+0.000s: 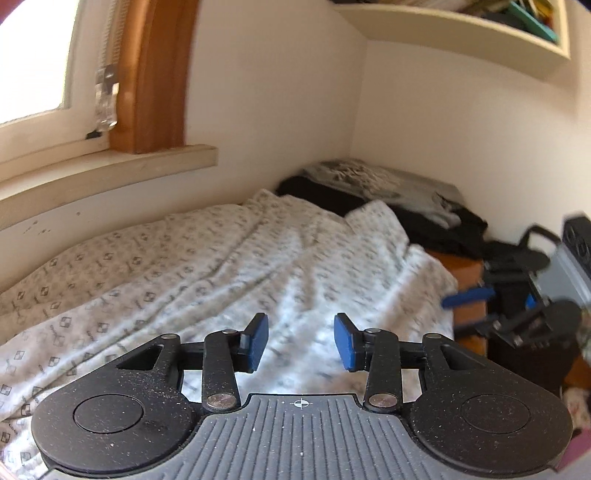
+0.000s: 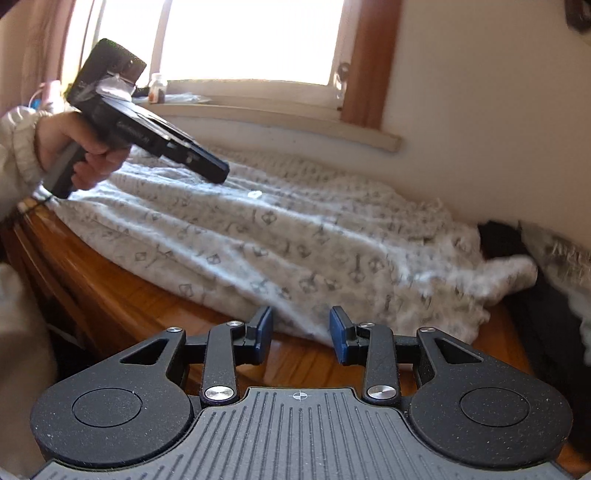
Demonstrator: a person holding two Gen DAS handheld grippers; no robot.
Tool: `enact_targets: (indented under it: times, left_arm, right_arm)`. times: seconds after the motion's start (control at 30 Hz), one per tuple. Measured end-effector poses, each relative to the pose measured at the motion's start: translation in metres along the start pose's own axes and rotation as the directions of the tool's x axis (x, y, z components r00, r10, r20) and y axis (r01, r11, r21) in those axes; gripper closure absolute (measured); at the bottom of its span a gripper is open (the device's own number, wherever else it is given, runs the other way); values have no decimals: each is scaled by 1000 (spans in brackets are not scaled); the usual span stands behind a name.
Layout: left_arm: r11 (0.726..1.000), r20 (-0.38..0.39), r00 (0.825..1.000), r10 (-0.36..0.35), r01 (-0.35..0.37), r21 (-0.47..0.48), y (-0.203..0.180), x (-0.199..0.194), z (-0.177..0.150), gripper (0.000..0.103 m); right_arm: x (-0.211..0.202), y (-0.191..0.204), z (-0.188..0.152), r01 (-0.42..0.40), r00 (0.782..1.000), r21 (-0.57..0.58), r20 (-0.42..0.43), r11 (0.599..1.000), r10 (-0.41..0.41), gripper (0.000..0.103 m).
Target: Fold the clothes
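Note:
A white garment with a grey print (image 1: 221,258) lies spread and wrinkled over a wooden table (image 2: 122,299), its near edge (image 2: 295,325) just beyond my right fingertips. My left gripper (image 1: 301,341) hovers over the cloth, open, with nothing between its blue pads (image 1: 258,343). In the right wrist view a hand holds that same left gripper (image 2: 218,171) above the far left part of the garment. My right gripper (image 2: 301,334) is open over the bare wood at the table's front, holding nothing. It also shows blurred at the right edge of the left wrist view (image 1: 480,306).
A pile of black and grey clothes (image 1: 388,195) sits in the far corner against the wall. A window sill (image 1: 110,166) runs along the wall behind the table, with a small bottle (image 2: 157,88) on it. A shelf (image 1: 461,26) hangs high on the right.

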State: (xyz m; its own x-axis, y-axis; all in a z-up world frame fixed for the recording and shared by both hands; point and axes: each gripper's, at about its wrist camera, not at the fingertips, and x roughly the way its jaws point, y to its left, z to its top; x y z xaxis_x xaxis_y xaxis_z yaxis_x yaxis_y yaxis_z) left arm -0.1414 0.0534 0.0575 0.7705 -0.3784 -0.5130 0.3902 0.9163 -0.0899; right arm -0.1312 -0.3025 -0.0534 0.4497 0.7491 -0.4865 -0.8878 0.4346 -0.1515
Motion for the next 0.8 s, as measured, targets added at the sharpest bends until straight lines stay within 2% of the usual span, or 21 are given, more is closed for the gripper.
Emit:
enact_targets:
  times: [0.03,0.07,0.1,0.17,0.27,0.37,0.43,0.47,0.5,0.53,0.57,0.6,0.67,0.8]
  left_arm:
    - [1000,-3,1000,-7,7,13,-5,0,-1,50]
    - [1000,-5,1000,-13,13,27,-10,1,-1,49]
    - [999,-3,1000,-21,21,38,-15,0,-2,48]
    - [996,1,999,-44,44,73,-27,1,-2,46]
    - [989,6,997,-79,78,127,-46,2,-1,35]
    - [978,-6,996,-93,93,189,-63,12,1,35]
    - [970,-15,998,-66,68,235,-70,23,3,35]
    - [966,-12,999,-44,46,254,-72,28,5,44]
    - [964,-10,1000,-23,25,265,-71,34,7,61]
    - [963,-17,1000,-14,18,268,-70,39,9,70]
    - [962,-23,1000,-7,12,271,-68,43,12,92]
    - [963,-17,1000,-11,16,271,-66,45,14,99]
    - [960,19,1000,10,-15,281,-66,45,20,100]
    - [951,85,996,36,-61,302,-64,41,35,100]
  right_arm:
    - [1,-1,2,6,1000,-5,-8,1000,-6,73]
    - [1,-3,4,8,1000,-10,-11,1000,-8,96]
    - [1,-4,6,12,1000,-19,-12,1000,-13,102]
    - [-1,-6,13,39,999,-30,11,999,-39,101]
    - [-5,-8,27,76,995,-32,67,997,-74,101]
    - [-6,-6,41,119,986,-49,124,992,-113,101]
    - [-4,-5,47,138,981,-60,146,989,-128,101]
    - [-3,-5,49,144,979,-59,158,988,-133,101]
    - [-2,-5,51,149,976,-58,169,987,-138,101]
    - [-2,-5,52,152,974,-53,178,987,-140,101]
    - [-2,-6,53,143,975,-42,177,989,-133,101]
    - [-3,-7,52,139,975,-32,179,990,-131,101]
    - [-7,-9,48,138,972,1,193,990,-135,99]
    - [-20,-13,36,71,968,87,234,994,-89,96]
